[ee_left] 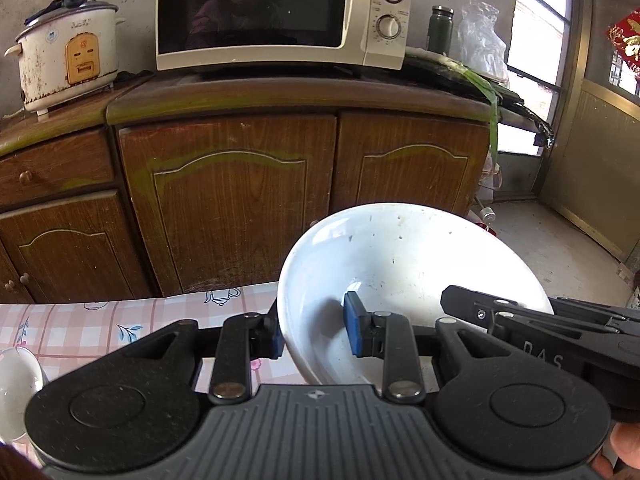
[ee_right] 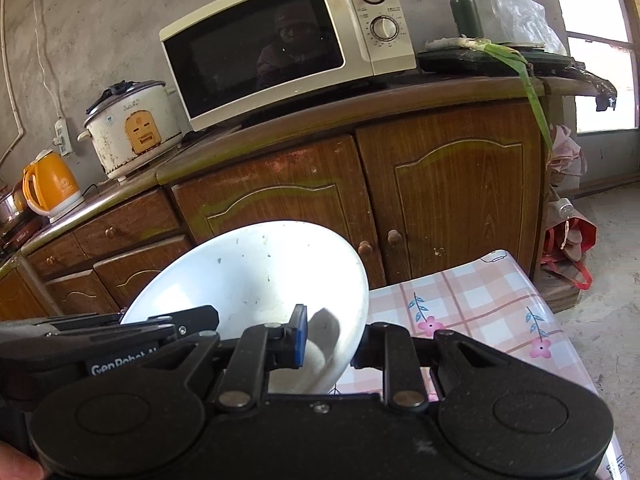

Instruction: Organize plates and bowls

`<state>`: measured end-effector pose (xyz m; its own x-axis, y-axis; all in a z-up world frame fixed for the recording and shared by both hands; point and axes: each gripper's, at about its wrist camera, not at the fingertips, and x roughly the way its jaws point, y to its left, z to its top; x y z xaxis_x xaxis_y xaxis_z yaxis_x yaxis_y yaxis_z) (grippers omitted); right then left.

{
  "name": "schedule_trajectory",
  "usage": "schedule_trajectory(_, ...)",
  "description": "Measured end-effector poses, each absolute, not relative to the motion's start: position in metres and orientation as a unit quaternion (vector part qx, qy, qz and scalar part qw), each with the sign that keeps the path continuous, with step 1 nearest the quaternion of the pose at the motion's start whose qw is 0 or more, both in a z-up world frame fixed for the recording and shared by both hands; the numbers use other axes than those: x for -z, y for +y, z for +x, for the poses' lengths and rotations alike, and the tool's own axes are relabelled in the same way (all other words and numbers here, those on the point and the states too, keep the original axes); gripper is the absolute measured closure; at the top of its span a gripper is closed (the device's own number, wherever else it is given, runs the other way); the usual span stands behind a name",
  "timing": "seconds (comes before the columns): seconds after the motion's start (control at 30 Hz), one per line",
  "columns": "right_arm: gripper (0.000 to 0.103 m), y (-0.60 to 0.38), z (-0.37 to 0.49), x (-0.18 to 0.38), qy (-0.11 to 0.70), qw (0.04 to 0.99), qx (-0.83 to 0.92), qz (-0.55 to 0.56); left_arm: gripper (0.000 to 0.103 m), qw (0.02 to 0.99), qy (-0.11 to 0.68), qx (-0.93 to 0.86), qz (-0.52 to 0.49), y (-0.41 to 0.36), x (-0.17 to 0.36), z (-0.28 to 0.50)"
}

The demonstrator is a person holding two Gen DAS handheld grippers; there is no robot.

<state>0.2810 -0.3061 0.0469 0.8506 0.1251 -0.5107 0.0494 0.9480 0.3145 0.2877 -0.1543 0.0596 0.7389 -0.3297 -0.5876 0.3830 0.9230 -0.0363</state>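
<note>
The white bowl (ee_left: 400,280) is held tilted in the air above the edge of the table (ee_left: 80,328), gripped from both sides. The left gripper (ee_left: 316,332) is clamped narrow on the bowl's wall at its 8 o'clock rim, one blue pad inside and one outside; the right gripper (ee_right: 332,340) pinches the opposite wall the same way, at the bowl's 4 o'clock in its own view. The bowl's far rim at 12 o'clock stands free, with open air between it and the cabinet (ee_left: 224,200) doors behind. At 3 o'clock in the left view the bare floor (ee_left: 560,256) lies open toward the doorway. The bowl's lower rim is hidden behind the gripper bodies, so its gap to the tablecloth cannot be judged. A second white dish (ee_left: 16,388) at 8 o'clock is cut off by the frame. On the cabinet top at 12 o'clock sit a microwave (ee_left: 280,12) and a cooker (ee_left: 66,56).
</note>
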Motion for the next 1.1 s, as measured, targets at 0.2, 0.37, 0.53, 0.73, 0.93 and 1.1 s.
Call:
schedule_trajectory(0.2,0.078,-0.325,0.261,-0.056,0.263,0.951,-0.007,0.162,0.074,0.931,0.3,0.201,0.052,-0.169,-0.067,0.272)
schedule_trajectory(0.37,0.078,-0.334,0.248,-0.062,0.258,0.952,-0.002,0.164,0.074,0.931,0.297,0.205,0.055,-0.176,-0.07,0.262)
schedule_trajectory(0.53,0.078,-0.34,0.235,-0.065,0.256,0.952,0.003,0.167,0.074,0.93,0.296,0.208,0.06,-0.182,-0.074,0.251)
schedule_trajectory(0.73,0.078,-0.347,0.219,-0.07,0.251,0.953,0.008,0.17,0.074,0.931,0.293,0.21,0.06,-0.19,-0.078,0.236)
schedule_trajectory(0.93,0.078,-0.353,0.201,-0.073,0.246,0.954,0.012,0.171,0.074,0.93,0.292,0.214,0.059,-0.194,-0.081,0.221)
schedule_trajectory(1.1,0.078,-0.356,0.186,-0.078,0.241,0.955,0.014,0.171,0.074,0.931,0.286,0.217,0.061,-0.198,-0.085,0.208)
